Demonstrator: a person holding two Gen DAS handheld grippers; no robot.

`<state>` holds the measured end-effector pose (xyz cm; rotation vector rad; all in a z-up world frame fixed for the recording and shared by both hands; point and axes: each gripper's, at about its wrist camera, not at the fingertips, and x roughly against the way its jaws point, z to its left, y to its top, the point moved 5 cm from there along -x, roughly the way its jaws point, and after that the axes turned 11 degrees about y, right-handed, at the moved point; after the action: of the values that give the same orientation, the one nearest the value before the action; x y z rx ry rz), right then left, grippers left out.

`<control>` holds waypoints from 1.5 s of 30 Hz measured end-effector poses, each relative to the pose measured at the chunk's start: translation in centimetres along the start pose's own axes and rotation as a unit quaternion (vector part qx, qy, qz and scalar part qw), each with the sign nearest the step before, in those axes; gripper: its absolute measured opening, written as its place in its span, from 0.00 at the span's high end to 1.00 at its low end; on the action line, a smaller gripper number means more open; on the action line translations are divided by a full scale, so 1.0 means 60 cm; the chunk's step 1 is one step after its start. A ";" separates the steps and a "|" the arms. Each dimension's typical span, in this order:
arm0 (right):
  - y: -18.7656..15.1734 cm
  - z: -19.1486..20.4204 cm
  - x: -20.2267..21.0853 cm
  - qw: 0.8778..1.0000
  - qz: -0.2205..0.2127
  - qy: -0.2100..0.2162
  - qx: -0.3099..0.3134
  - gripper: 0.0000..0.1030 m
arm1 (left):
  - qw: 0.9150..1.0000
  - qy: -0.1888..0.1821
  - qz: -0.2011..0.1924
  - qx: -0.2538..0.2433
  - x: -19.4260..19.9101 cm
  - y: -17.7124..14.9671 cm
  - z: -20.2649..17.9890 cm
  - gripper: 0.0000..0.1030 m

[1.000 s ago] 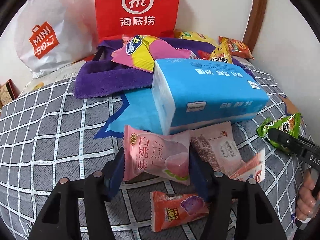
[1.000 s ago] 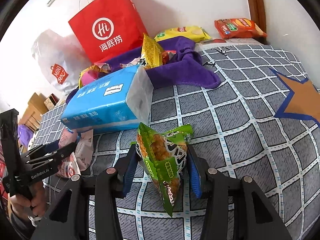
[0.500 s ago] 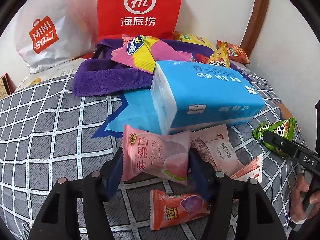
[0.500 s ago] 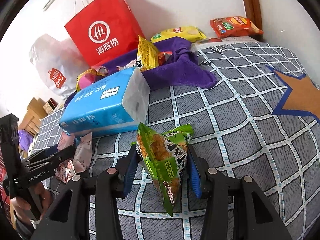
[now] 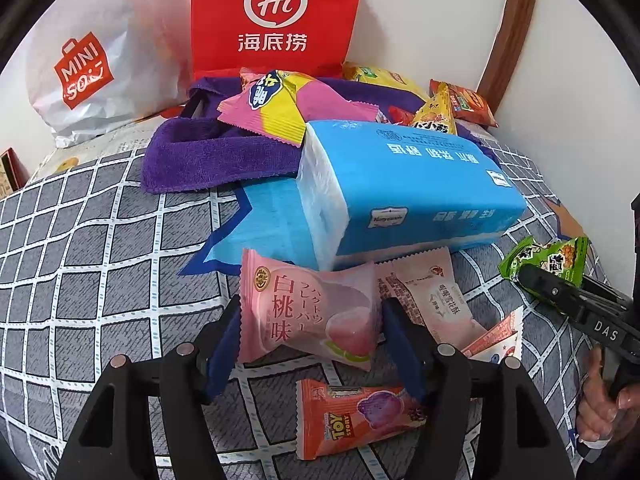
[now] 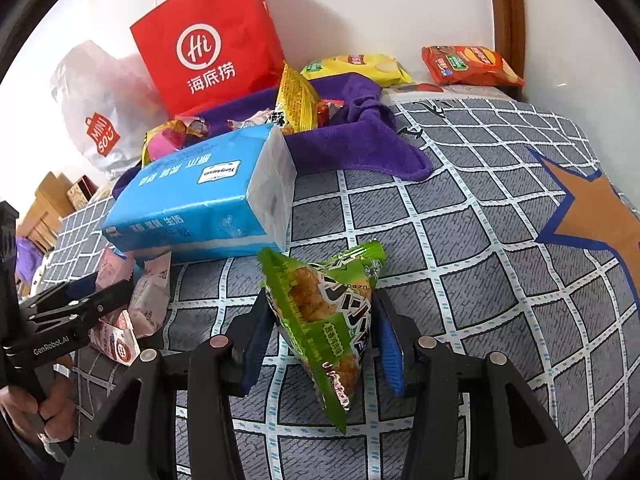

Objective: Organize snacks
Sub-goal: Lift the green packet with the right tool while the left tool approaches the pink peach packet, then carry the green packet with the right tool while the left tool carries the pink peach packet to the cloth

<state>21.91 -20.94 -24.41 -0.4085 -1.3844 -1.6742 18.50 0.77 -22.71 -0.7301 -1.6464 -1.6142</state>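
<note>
Right now I see a purple cloth tote [image 6: 352, 140] lying open-mouthed against the wall, with several snack packets spilling from it: a yellow triangular pack [image 6: 296, 100] standing up in the middle and a pink-and-yellow wrapper [image 5: 296, 108] at its near edge. Behind it stand a red paper bag [image 5: 276, 16] and a white plastic bag [image 5: 92, 64]; I cannot tell what either holds. A yellow chip bag [image 6: 356, 68] and an orange one [image 6: 468, 64] lie by the wall beyond the tote. A blue tissue pack [image 5: 408, 184] lies on the checked grey cover [image 5: 88, 260], just in front of the tote.

My left gripper [image 5: 312, 344] has the pink peach-flavour packet [image 5: 308, 312] between its blue pads, one end of the packet up against the tissue pack. Those jaws have just been opening; a narrow gap shows at the right pad, so I read the hold as loosened, with the packet resting between the fingers. A Toy Story sweet [image 5: 352, 416] lies nearer the camera, and pale pink sachets [image 5: 424, 296] lie just right of the packet.

My right gripper [image 6: 324, 336] has the green triangular snack bag [image 6: 324, 320] standing upright between its pads, both sides touching it; those jaws have eased slightly wider too.
</note>
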 end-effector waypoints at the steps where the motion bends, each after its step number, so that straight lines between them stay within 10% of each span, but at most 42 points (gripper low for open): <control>1: -0.001 0.001 -0.001 1.000 0.002 -0.004 0.003 0.53 | 1.000 -0.003 -0.001 0.002 0.000 0.000 0.000 0.37; 15: -0.001 -0.020 0.014 0.999 -0.018 -0.007 -0.028 0.58 | 0.995 -0.067 -0.034 0.066 0.025 0.000 0.038 0.47; 45: 0.119 0.129 0.134 0.991 -0.115 0.007 0.070 0.58 | 0.995 -0.061 -0.058 0.050 0.102 0.003 0.058 0.49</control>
<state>21.06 -17.13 -11.73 -0.1596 -1.5758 -1.7451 14.69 3.74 -17.56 -0.7046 -1.8735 -1.5805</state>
